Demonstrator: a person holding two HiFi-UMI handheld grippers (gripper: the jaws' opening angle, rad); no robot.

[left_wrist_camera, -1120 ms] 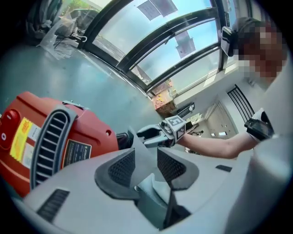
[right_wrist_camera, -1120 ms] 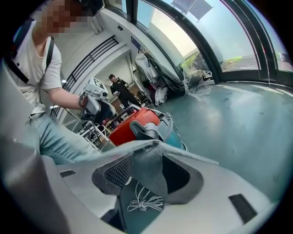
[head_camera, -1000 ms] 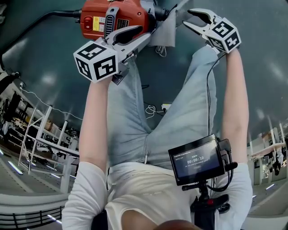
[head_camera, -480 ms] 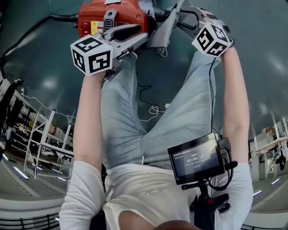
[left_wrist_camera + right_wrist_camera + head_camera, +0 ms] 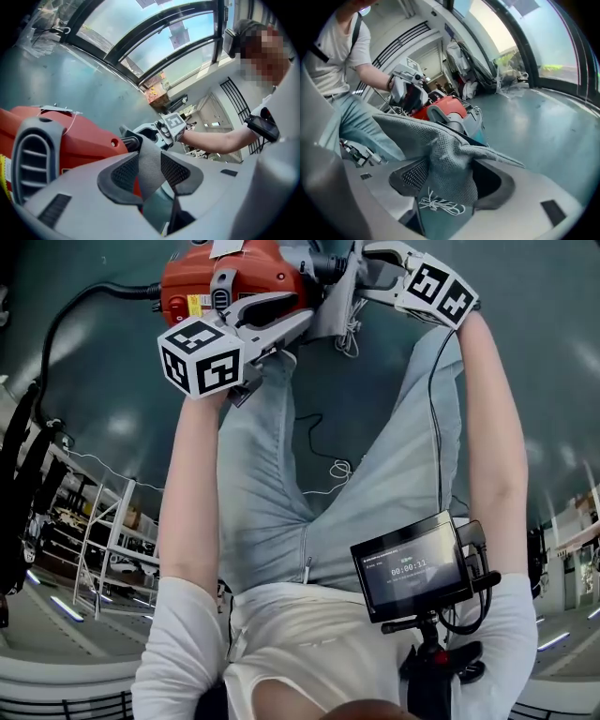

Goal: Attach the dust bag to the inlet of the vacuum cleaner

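The red vacuum cleaner (image 5: 234, 282) lies on the floor at the top of the head view. The grey mesh dust bag (image 5: 339, 310) hangs off its right end. My left gripper (image 5: 302, 313) reaches over the vacuum's body and is shut on a strip of the bag (image 5: 150, 164). My right gripper (image 5: 364, 266) comes in from the right. Its jaws have just been opening, and the bag's fabric (image 5: 450, 154) drapes loosely between them, with a dark gap beside the right pad. A white drawstring (image 5: 439, 205) dangles from the bag.
A black power cable (image 5: 84, 301) runs left from the vacuum. The person's legs in jeans (image 5: 272, 474) fill the middle, and a thin white cord (image 5: 333, 470) lies on the floor between them. A small monitor (image 5: 412, 568) sits at the chest. Metal racks (image 5: 94, 540) stand at the left.
The right gripper has moved left to the dust bag and rolled, and the fabric now lies between its wider jaws. The left gripper has stayed over the vacuum with its grip on the bag.
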